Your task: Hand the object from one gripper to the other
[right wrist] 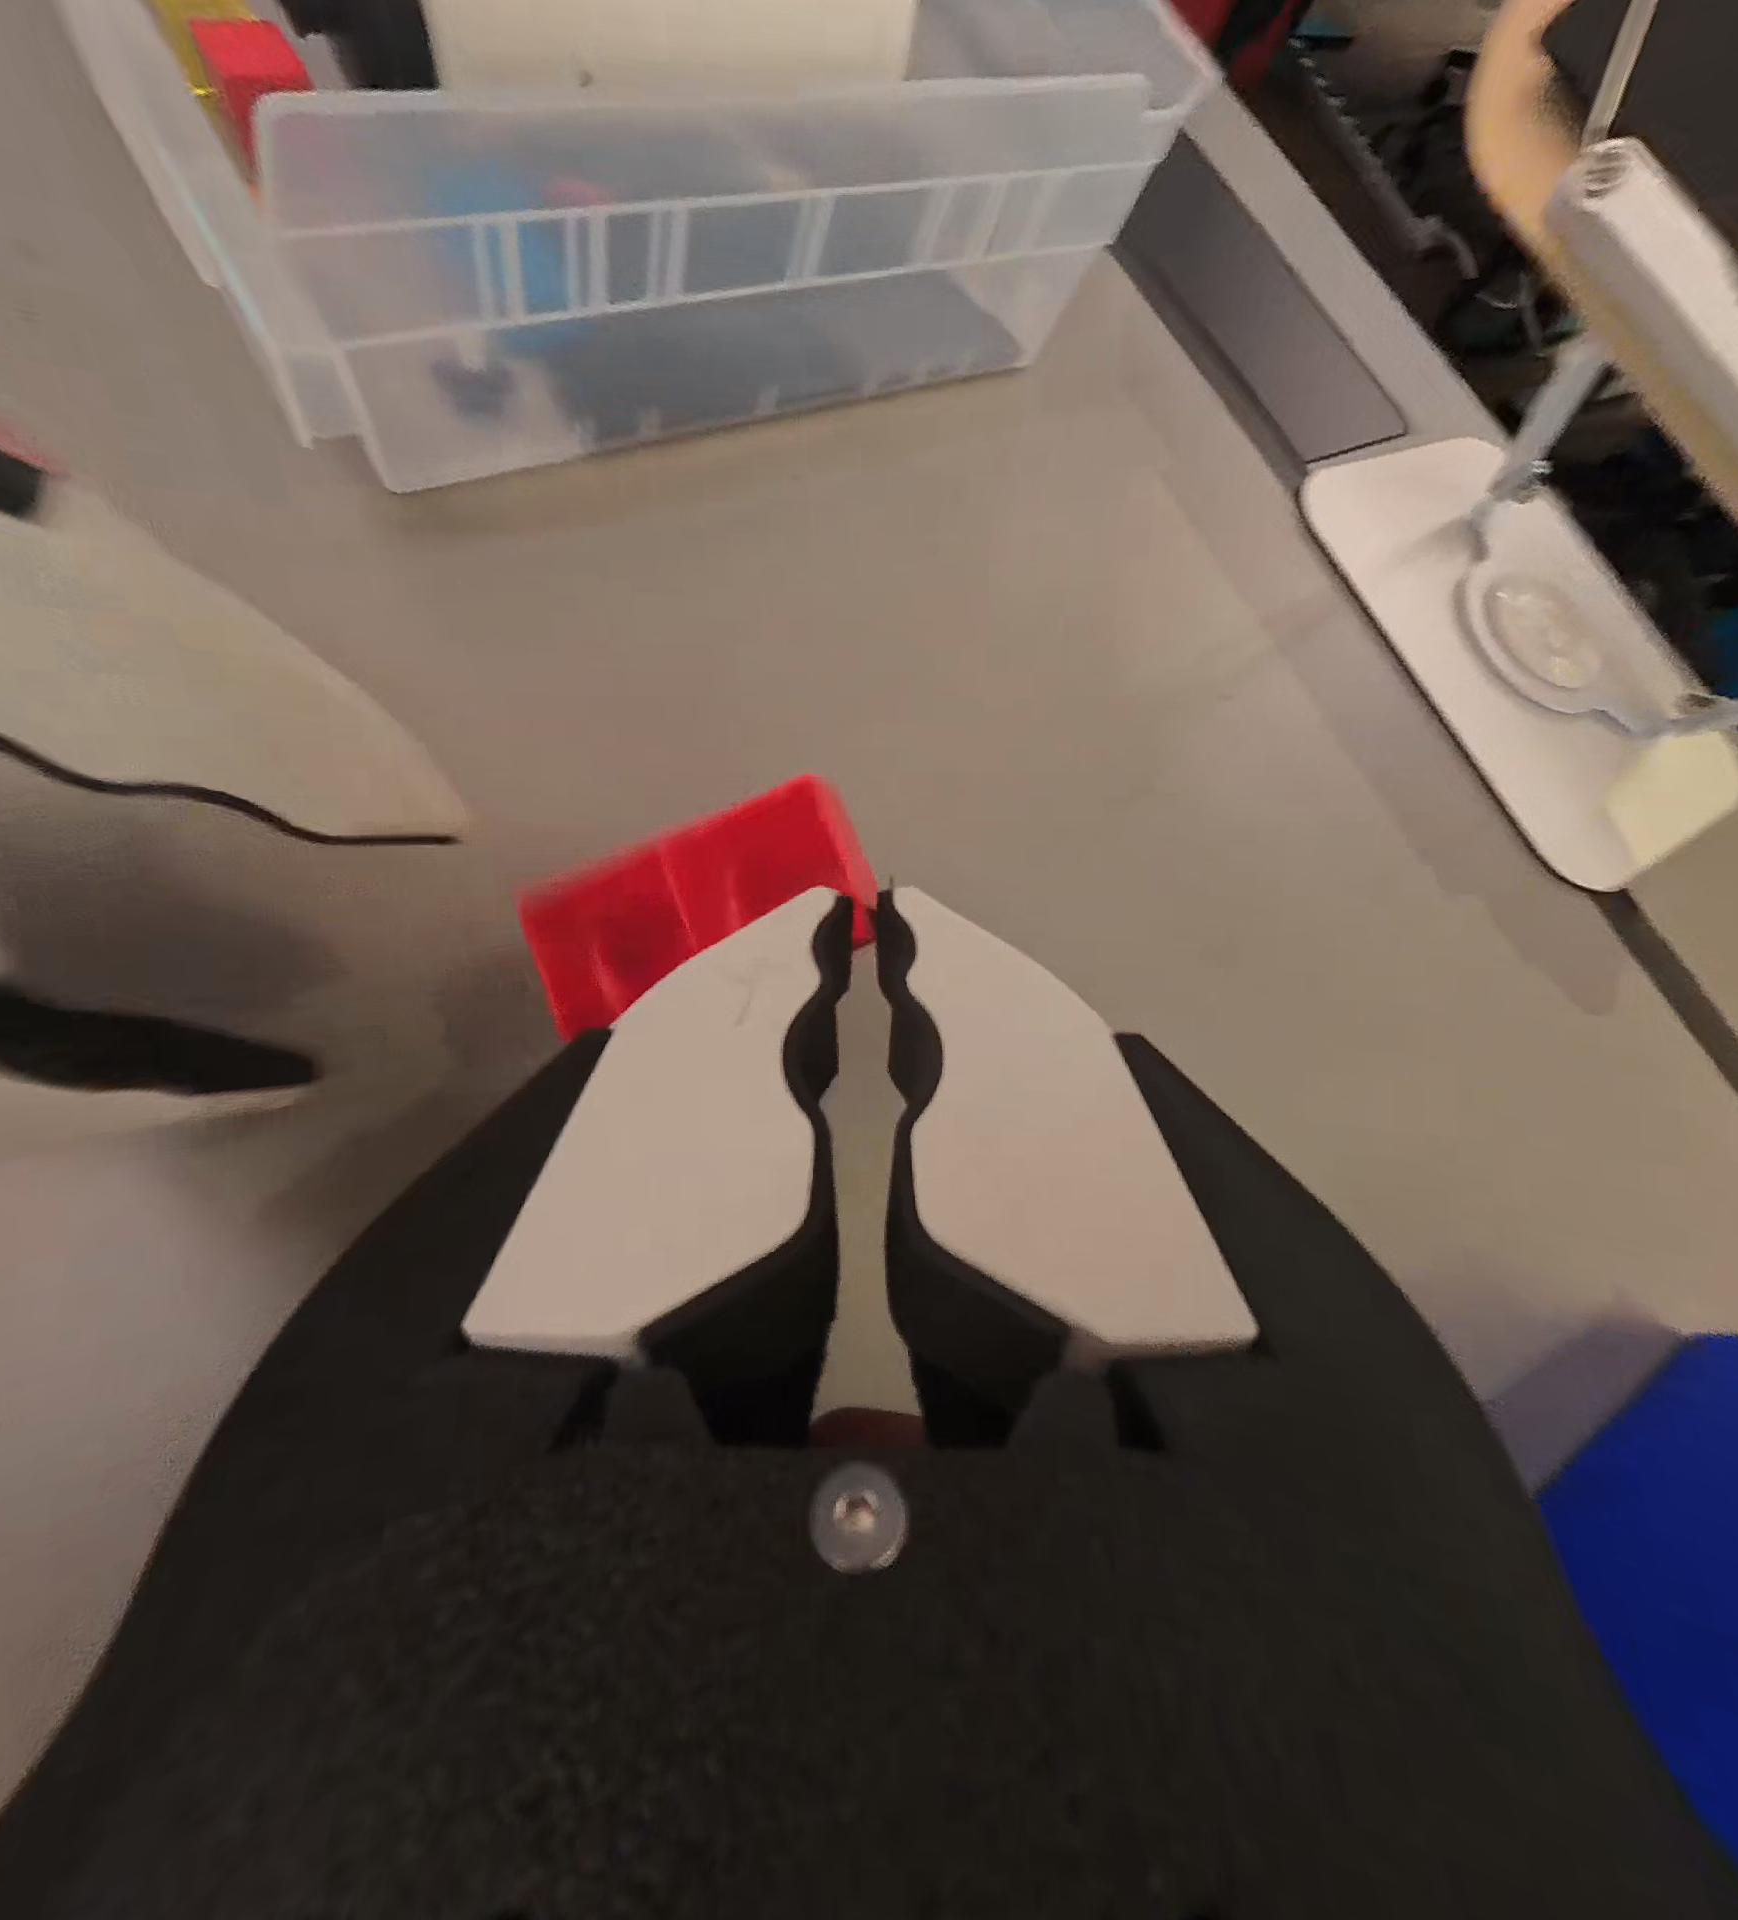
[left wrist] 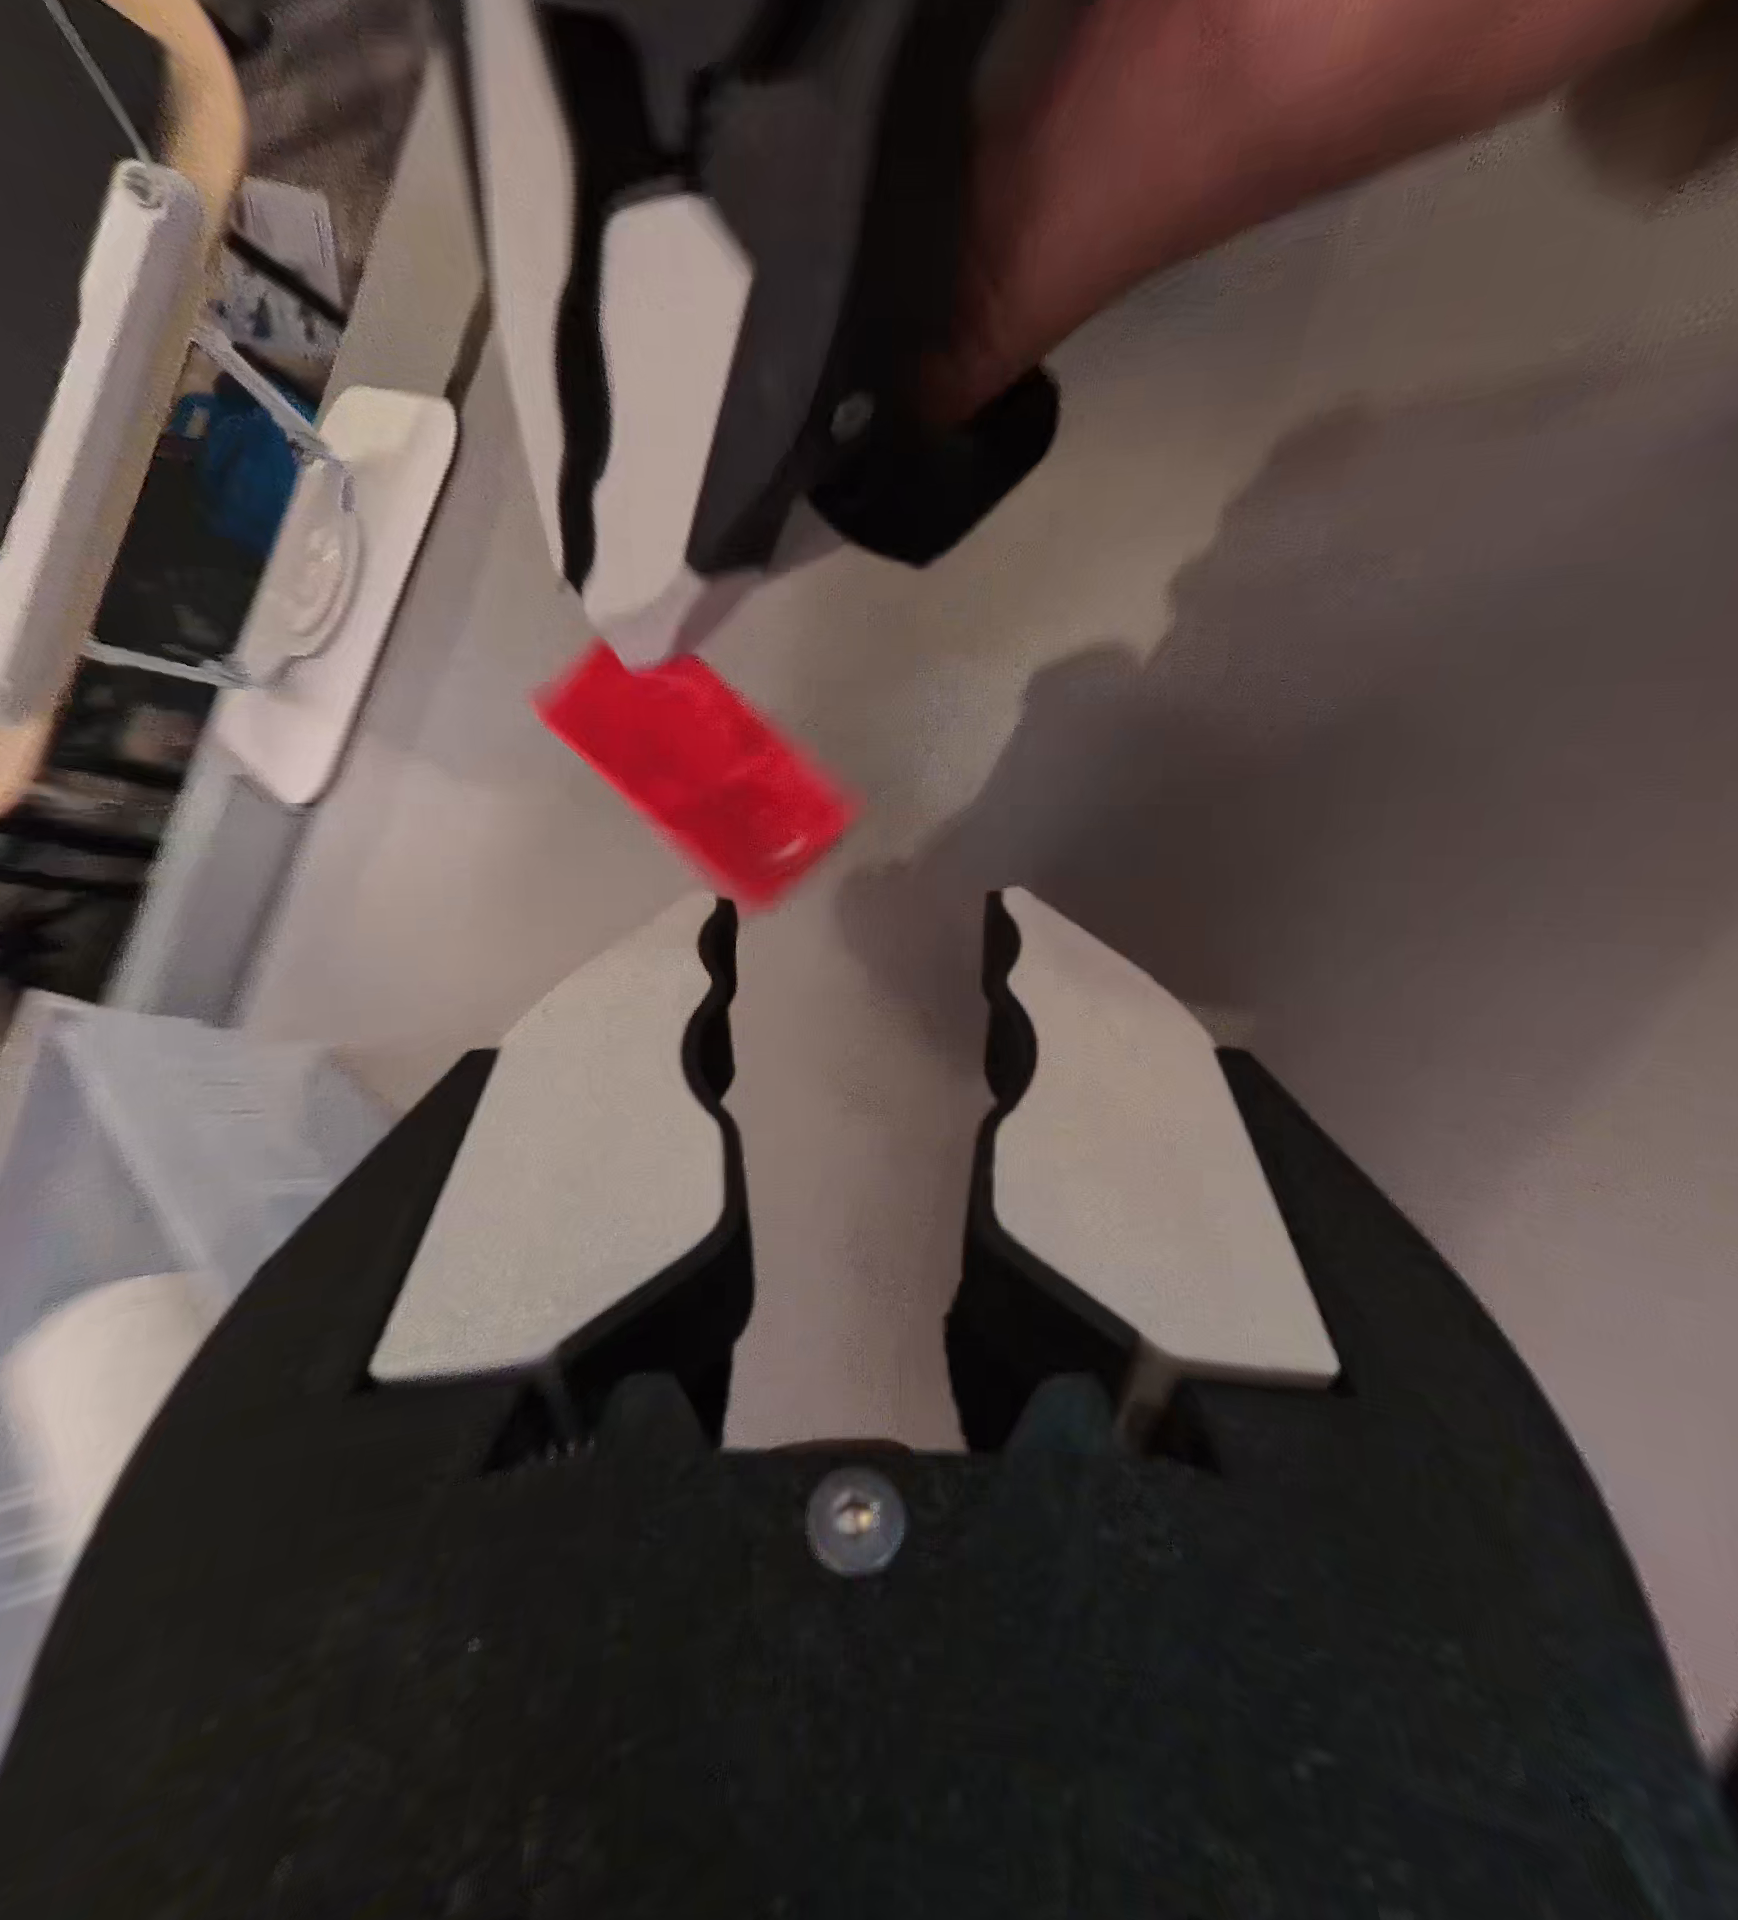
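Note:
A red rectangular block (left wrist: 699, 784) hangs in the air, held at one end by my right gripper (left wrist: 636, 634), which comes down from the top of the left wrist view. In the right wrist view the same red block (right wrist: 699, 904) sits pinched at the tips of my right gripper (right wrist: 865, 909), whose jaws are nearly closed on its right end. My left gripper (left wrist: 860, 904) is open, its jaws apart, with the block's free end just above its left fingertip, not between the jaws. My left gripper's fingers (right wrist: 169, 769) show blurred at the left of the right wrist view.
A clear plastic bin (right wrist: 699, 270) with blue and red parts stands at the back of the grey table (right wrist: 1000, 644). A white lamp base (right wrist: 1530, 644) sits at the table's right edge. A blue object (right wrist: 1717, 1558) lies at the near right. A person's hand (left wrist: 1260, 187) holds the right gripper.

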A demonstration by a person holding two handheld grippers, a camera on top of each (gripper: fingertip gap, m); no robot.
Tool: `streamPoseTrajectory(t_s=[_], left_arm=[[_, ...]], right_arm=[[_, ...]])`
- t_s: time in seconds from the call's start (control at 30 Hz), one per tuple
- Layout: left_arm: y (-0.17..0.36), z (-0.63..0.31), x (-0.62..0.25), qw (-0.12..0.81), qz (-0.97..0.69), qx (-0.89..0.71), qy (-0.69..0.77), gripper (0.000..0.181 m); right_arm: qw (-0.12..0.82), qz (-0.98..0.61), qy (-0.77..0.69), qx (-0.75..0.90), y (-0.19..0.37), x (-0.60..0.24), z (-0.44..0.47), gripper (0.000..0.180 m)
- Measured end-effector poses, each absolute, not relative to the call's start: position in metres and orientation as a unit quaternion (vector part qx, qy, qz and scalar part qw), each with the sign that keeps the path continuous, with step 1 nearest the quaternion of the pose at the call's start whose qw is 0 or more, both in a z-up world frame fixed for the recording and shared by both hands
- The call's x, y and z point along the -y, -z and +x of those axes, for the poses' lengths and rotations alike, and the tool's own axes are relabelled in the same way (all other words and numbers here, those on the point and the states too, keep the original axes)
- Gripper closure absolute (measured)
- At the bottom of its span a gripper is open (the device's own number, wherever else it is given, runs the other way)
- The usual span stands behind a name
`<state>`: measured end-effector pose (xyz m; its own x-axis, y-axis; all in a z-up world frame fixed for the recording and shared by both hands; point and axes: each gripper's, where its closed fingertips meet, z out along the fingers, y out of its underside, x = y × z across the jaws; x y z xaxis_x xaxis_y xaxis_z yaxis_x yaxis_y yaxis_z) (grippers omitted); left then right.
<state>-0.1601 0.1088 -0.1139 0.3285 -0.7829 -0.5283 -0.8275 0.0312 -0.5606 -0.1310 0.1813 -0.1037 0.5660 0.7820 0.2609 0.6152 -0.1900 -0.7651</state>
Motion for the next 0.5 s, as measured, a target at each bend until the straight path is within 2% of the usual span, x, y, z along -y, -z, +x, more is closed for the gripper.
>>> streamPoseTrajectory(t_s=[0.1,0.2,0.33,0.43,0.5], left_arm=[[0.103,-0.165,-0.081,0.493,-0.712,-0.481,0.138,0.144],[0.100,-0.181,-0.063,0.494,-0.729,-0.404,0.249,0.146],[0.091,-0.196,-0.063,0.485,-0.740,-0.352,0.307,0.146],[0.096,-0.200,-0.065,0.461,-0.747,-0.331,0.346,0.146],[0.104,-0.201,-0.067,0.439,-0.761,-0.327,0.347,0.146]], right_arm=[[0.463,-0.768,-0.121,0.426,0.082,-0.186,-0.114,0.177],[0.480,-0.772,-0.106,0.404,0.066,-0.194,-0.091,0.177],[0.505,-0.778,-0.034,0.373,0.029,-0.204,-0.040,0.177],[0.538,-0.788,0.021,0.299,-0.018,-0.208,0.034,0.177],[0.535,-0.809,0.043,0.239,-0.028,-0.208,0.091,0.177]])
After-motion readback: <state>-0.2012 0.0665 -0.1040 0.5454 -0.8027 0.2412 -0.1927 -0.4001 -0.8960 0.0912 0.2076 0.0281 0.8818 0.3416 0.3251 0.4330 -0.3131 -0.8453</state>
